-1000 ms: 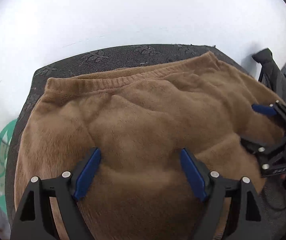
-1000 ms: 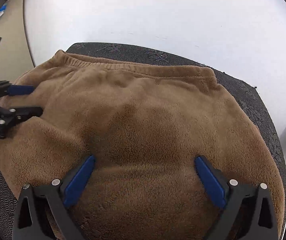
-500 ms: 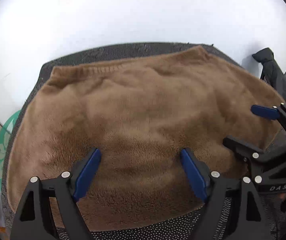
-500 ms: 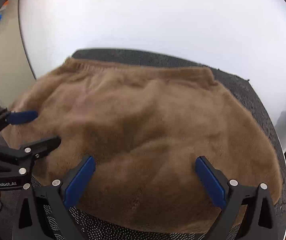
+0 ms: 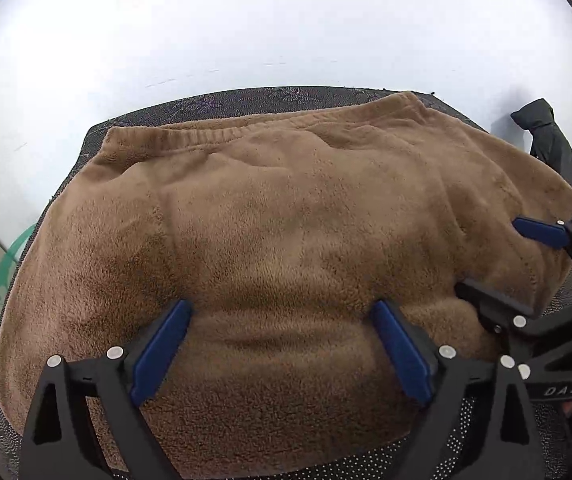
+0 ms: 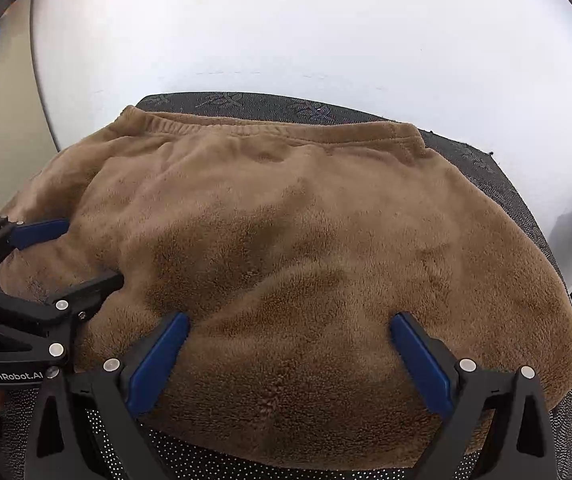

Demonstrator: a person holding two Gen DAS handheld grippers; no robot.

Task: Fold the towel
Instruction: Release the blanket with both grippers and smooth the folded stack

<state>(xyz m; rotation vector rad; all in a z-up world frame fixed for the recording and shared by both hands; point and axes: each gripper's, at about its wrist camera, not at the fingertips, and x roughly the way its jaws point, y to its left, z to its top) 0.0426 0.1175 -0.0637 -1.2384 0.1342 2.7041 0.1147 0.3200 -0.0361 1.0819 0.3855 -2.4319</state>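
A fluffy brown towel (image 5: pixel 286 220) lies spread over a dark mat (image 5: pixel 270 96), its ribbed hem along the far side. My left gripper (image 5: pixel 282 320) is open, its blue pads (image 5: pixel 158 344) resting wide apart on the towel near its front edge. In the right wrist view the towel (image 6: pixel 305 220) fills the middle, and my right gripper (image 6: pixel 287 320) is open over its front part. Each gripper shows in the other's view: the right gripper (image 5: pixel 505 264) at the towel's right end, the left gripper (image 6: pixel 82 252) at its left end. Neither pinches any cloth.
The mat (image 6: pixel 246 102) sits on a white table (image 5: pixel 286 32). A black garment (image 5: pixel 545 136) hangs off the right side. A green round shape (image 5: pixel 2 276) shows on the floor at the left. Dotted mat (image 6: pixel 246 464) is bare in front of the towel.
Both grippers drew back from over the towel, so its front edge and the dotted mat came into view. They have since dropped closer again. Both stayed open.
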